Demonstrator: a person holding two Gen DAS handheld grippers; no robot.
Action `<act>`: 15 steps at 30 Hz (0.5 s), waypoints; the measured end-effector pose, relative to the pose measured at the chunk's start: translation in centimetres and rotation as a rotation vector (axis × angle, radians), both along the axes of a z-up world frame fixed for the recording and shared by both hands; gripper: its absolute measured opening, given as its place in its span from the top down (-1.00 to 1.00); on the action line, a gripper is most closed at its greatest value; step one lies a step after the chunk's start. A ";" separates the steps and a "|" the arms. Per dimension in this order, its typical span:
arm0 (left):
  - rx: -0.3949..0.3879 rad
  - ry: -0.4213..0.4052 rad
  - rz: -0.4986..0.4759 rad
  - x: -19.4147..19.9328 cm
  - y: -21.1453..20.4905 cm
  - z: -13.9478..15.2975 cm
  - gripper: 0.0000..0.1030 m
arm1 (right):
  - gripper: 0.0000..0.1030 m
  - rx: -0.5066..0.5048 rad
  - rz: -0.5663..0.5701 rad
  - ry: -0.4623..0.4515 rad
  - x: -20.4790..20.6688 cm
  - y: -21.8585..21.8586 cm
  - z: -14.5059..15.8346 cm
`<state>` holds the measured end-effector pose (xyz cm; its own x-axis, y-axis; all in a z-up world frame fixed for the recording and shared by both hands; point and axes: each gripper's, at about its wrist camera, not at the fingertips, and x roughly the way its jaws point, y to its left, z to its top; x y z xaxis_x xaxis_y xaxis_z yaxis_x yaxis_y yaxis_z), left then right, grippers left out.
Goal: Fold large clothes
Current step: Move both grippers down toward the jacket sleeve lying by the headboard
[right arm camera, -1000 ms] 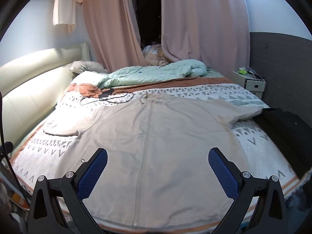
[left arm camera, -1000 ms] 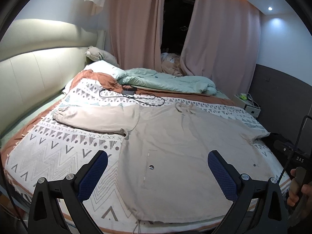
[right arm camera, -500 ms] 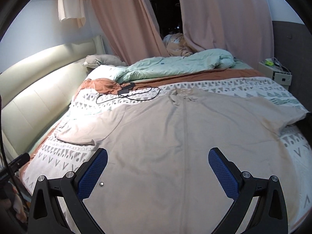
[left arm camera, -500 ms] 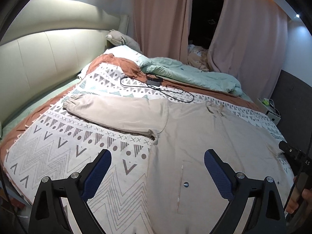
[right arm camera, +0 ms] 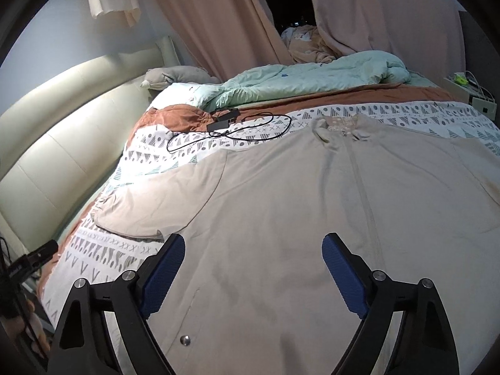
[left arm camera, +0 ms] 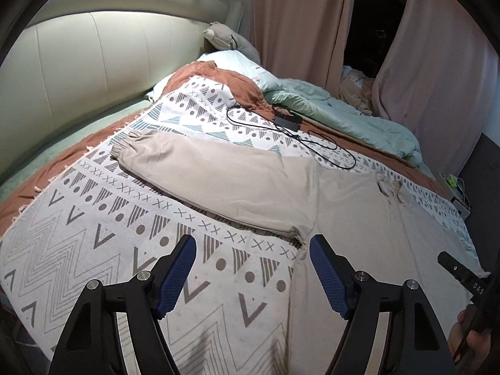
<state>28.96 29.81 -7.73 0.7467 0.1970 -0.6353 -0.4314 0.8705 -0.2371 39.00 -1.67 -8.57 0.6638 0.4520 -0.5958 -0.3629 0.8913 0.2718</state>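
Sleeve (left arm camera: pixel 218 181) runs from 12 toward 10 o'clock of the left gripper (left arm camera: pixel 253 268), likely nearer; right gripper (right arm camera: pixel 253 268) over the jacket (right arm camera: pixel 312 203). Both jaws closing, empty.

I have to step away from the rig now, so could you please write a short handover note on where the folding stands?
Left gripper: jaws closing, nothing between them; it hangs over the patterned white bedspread, near the armpit of the beige zip-front jacket.
Right gripper: jaws closing, nothing gripped, above the jacket's front.
Jacket: spread flat, front up, collar toward the mint-green duvet; its sleeve lies stretched out sideways.
Done: garment laid out only.
Left: every fold; the sleeve looks like the likely first one.
A black cable lies beyond the sleeve.
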 end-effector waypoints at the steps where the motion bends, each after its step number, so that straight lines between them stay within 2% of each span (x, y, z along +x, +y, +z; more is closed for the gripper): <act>1: 0.004 0.003 0.007 0.4 0.6 -0.3 -0.47 | -0.63 -0.008 0.009 0.013 0.6 0.7 -0.6; 5: -0.011 0.020 0.032 2.3 3.1 -1.5 -0.44 | -0.58 -0.014 0.035 0.073 2.7 2.8 -3.0; 12: -0.051 0.078 0.063 6.2 7.5 -4.7 -0.41 | -0.57 -0.039 0.050 0.136 5.8 5.0 -5.3; 13: -0.066 0.087 0.072 6.7 8.2 -5.3 -0.38 | -0.49 -0.037 0.054 0.145 6.3 5.3 -5.6; 15: -0.094 0.108 0.090 7.6 9.7 -6.5 -0.19 | -0.34 -0.041 0.070 0.163 7.1 6.1 -6.3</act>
<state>36.59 39.48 -14.23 0.6553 0.1963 -0.7294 -0.5343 0.8031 -0.2639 46.14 4.45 -14.85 0.5248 0.4669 -0.7117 -0.3786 0.8769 0.2961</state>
